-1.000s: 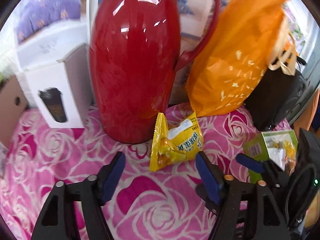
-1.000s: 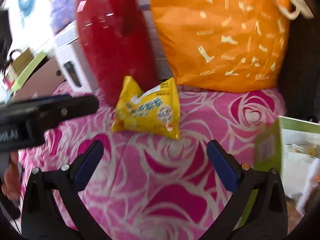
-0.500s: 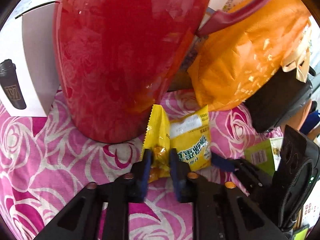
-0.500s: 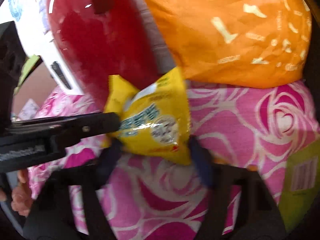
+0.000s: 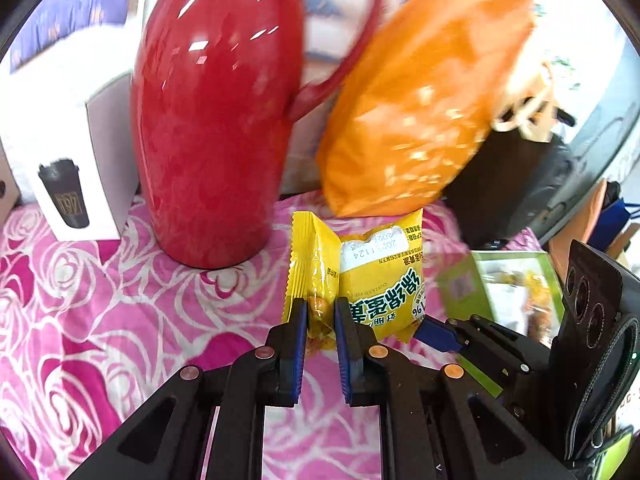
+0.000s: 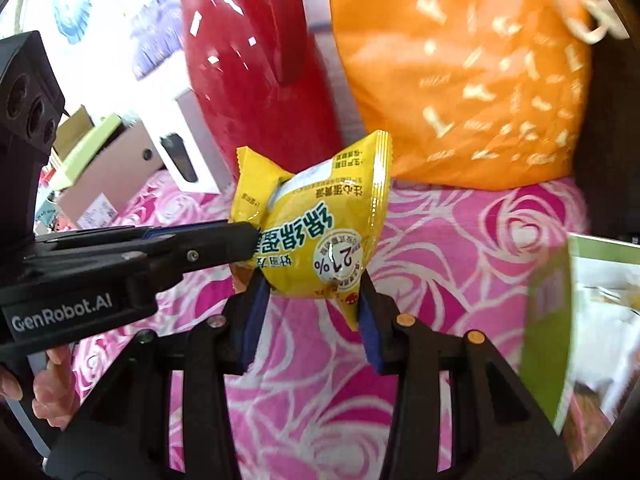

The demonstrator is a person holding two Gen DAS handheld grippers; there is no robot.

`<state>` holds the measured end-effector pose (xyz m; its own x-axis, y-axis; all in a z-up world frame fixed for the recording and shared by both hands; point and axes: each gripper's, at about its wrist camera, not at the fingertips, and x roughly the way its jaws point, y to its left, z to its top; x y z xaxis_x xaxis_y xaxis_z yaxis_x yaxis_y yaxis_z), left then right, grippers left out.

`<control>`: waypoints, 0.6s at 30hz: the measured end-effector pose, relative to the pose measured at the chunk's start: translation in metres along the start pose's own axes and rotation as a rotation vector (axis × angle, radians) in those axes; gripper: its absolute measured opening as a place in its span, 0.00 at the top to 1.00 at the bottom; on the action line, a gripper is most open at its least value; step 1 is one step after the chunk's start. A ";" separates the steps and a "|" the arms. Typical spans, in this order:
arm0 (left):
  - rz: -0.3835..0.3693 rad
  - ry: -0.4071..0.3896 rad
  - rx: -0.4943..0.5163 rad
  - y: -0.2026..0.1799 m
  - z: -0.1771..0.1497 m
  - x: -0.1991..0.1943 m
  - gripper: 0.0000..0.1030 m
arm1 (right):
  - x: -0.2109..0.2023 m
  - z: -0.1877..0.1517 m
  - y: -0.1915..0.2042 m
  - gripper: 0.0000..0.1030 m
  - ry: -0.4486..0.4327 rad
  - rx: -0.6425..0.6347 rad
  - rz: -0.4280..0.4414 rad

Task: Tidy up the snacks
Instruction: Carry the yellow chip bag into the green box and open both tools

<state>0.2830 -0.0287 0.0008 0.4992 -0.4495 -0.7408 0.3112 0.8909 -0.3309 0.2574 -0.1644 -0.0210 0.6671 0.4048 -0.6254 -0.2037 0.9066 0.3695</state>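
Your left tool [image 5: 320, 320] pinches the yellow snack packet's [image 6: 316, 232] crimped edge; your right tool [image 6: 310, 300] clamps its body. Packet held above the pink rose-print bench [image 6: 460, 232], before the red jug [image 5: 212, 128].

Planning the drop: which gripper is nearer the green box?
Right. The right gripper sits just left of the green box, shut on the yellow snack packet; the left gripper pinches the packet's far side, farther from the box.
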 end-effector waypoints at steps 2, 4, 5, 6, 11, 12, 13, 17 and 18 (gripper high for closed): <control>-0.004 -0.013 0.016 -0.013 -0.003 -0.014 0.87 | -0.022 -0.003 -0.001 0.57 -0.025 0.007 -0.009; -0.011 -0.025 0.039 -0.029 -0.006 -0.024 0.87 | -0.045 -0.008 -0.003 0.57 -0.056 0.012 -0.027; -0.018 -0.033 0.057 -0.041 -0.008 -0.030 0.87 | -0.054 -0.011 -0.006 0.57 -0.066 0.014 -0.035; -0.023 -0.038 0.069 -0.050 -0.009 -0.032 0.87 | -0.065 -0.014 -0.009 0.57 -0.080 0.019 -0.045; -0.075 -0.043 0.148 -0.109 -0.018 -0.039 0.87 | -0.113 -0.033 -0.035 0.57 -0.139 0.088 -0.082; -0.083 -0.040 0.158 -0.117 -0.017 -0.037 0.87 | -0.118 -0.035 -0.038 0.57 -0.144 0.097 -0.089; -0.099 -0.033 0.177 -0.133 -0.019 -0.033 0.87 | -0.129 -0.041 -0.048 0.57 -0.154 0.115 -0.105; -0.144 -0.005 0.239 -0.182 -0.023 -0.017 0.87 | -0.160 -0.060 -0.082 0.57 -0.177 0.174 -0.158; -0.158 0.003 0.257 -0.197 -0.025 -0.012 0.87 | -0.166 -0.064 -0.090 0.57 -0.182 0.190 -0.168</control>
<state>0.1956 -0.1968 0.0597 0.4257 -0.5807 -0.6940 0.5798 0.7639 -0.2835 0.1189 -0.3057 0.0059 0.8010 0.2072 -0.5617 0.0470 0.9135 0.4040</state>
